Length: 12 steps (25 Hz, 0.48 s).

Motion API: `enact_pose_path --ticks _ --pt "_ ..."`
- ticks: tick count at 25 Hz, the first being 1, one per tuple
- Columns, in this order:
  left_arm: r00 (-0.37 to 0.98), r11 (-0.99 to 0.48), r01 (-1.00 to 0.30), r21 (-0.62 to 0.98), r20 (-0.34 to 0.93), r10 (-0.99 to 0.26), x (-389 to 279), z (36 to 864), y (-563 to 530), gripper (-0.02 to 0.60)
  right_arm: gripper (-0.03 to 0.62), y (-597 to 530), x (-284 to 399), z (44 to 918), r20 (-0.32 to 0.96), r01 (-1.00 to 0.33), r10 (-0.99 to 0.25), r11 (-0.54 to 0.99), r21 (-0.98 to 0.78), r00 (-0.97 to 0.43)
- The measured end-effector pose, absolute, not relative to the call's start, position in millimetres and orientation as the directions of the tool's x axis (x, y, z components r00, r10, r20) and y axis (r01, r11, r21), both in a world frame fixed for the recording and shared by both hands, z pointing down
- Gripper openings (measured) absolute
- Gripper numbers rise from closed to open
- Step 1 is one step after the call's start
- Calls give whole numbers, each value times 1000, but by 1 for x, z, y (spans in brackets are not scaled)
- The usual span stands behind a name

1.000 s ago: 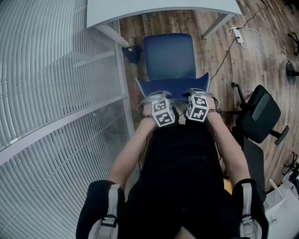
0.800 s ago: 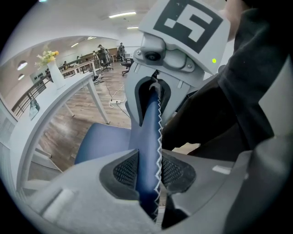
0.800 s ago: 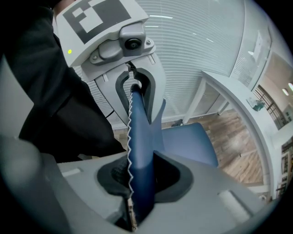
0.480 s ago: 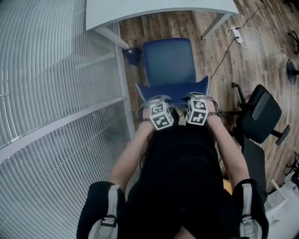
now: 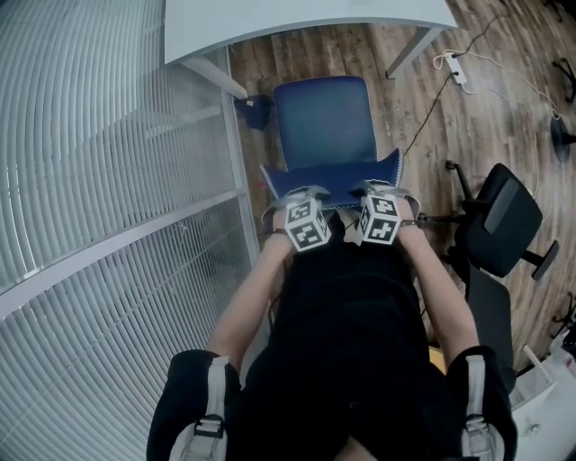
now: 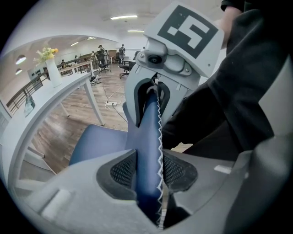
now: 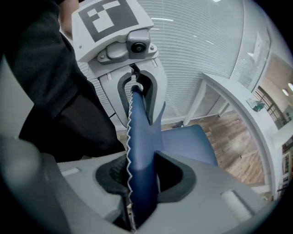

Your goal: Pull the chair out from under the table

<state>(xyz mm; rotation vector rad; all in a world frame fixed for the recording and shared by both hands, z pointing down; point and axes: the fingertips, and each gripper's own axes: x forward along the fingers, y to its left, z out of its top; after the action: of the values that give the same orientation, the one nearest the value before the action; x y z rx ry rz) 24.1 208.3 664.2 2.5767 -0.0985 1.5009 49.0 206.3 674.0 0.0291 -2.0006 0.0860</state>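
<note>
The blue chair (image 5: 324, 122) stands clear of the white table (image 5: 306, 18), its seat on the wood floor in front of me. Both grippers sit over the top edge of its backrest (image 5: 333, 173). The left gripper (image 5: 300, 193) is at the left part of that edge, the right gripper (image 5: 378, 187) at the right part. In the left gripper view the backrest (image 6: 149, 137) runs between the pads (image 6: 121, 171). In the right gripper view the backrest (image 7: 143, 137) does the same. Both pairs of jaws have just been opening, and the pads no longer seem to press on the padding.
A wall of glass with white blinds (image 5: 108, 180) runs close along the chair's left side. A black office chair (image 5: 499, 225) stands to the right. A power strip with a cable (image 5: 459, 67) lies on the floor by the table leg (image 5: 409, 49).
The chair has slid a little further from the table toward me. Both grippers stayed on the backrest's top edge and barely moved.
</note>
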Motion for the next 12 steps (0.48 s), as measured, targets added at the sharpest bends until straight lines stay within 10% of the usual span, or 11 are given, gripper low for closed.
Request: enact_pose_path --ticks 12 --pt "516 -981 -161 105 857 7 26 660 208 192 144 205 52 669 911 -76 -29 997 -2 -412"
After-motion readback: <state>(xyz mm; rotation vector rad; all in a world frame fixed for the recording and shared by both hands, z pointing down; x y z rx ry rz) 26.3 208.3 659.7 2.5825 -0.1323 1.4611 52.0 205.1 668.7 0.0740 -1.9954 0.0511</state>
